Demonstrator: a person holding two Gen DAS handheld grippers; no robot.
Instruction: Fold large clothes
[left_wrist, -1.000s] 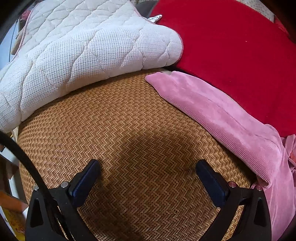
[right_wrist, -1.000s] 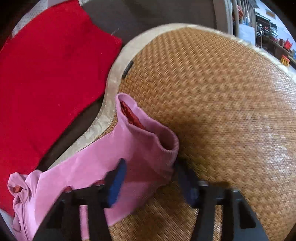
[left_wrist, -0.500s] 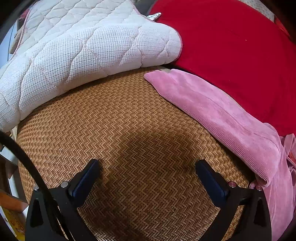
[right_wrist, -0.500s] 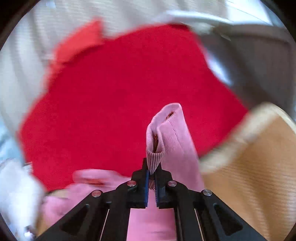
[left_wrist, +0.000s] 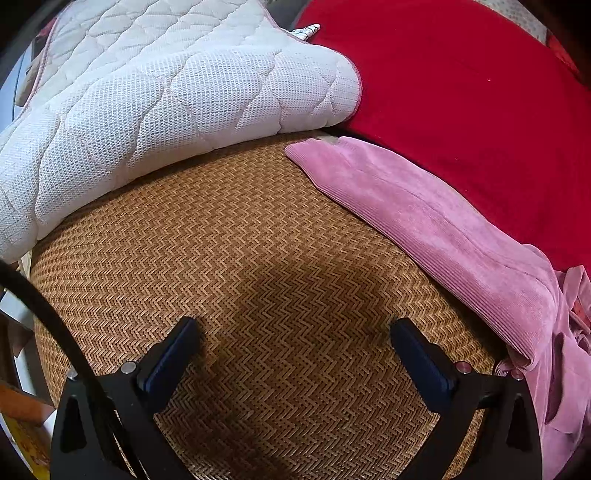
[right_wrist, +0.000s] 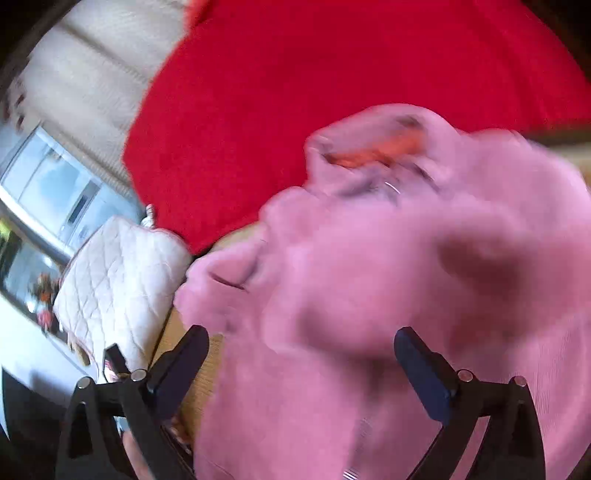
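Mostly motion-blurred pink garment, cuff edge indistinct.

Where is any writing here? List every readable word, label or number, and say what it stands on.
None can be read.
Pink garment: no print or tag shows.
Red cloth: plain.
White quilted pad: plain.
Yellow item at the lower left edge: too cropped to read.

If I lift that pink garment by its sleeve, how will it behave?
The pink garment would probably hang limp, since it lies creased and bunched. Its ribbed, velvety cloth likely grips rather than slips. On the woven mat it may drag, not slide.
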